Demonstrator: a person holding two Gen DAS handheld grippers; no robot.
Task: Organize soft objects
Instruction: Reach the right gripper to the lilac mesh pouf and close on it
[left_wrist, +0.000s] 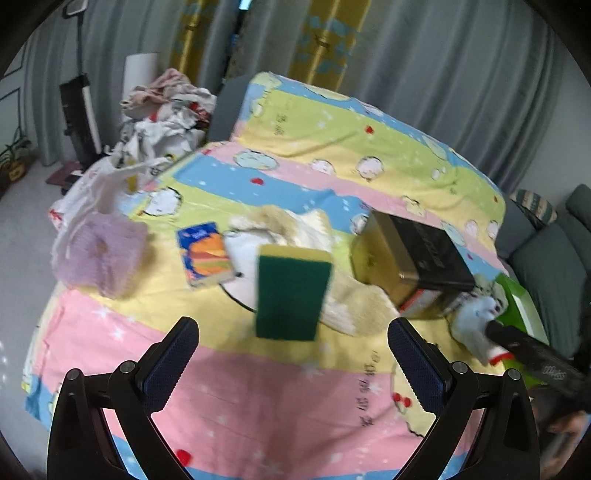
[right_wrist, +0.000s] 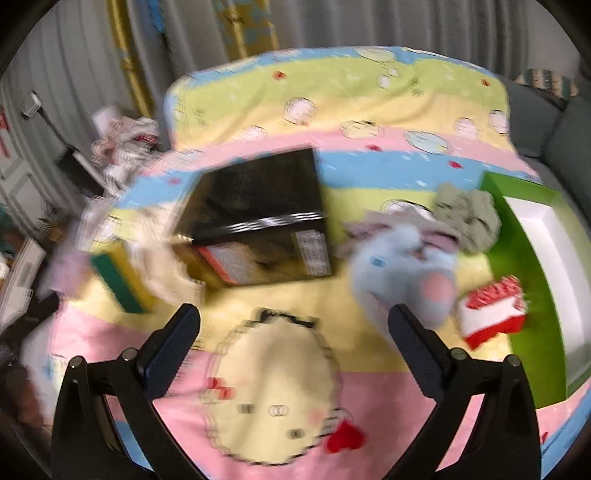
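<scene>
While left gripper (left_wrist: 293, 354) gapes empty | sponge (left_wrist: 291, 291) just ahead, centred | right gripper (right_wrist: 293, 338) wide too

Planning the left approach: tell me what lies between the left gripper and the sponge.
Only bare patterned sheet lies between the left gripper and the sponge, per the left wrist view.

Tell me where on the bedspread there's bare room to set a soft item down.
Bare: the pink stripe between the left gripper and the sponge, and the far yellow-green band beyond the black box. Crowded: the middle row, where the purple cloth, burger box, sponge, cream towel and black box sit close together, and the plush toy by the green tray.
</scene>
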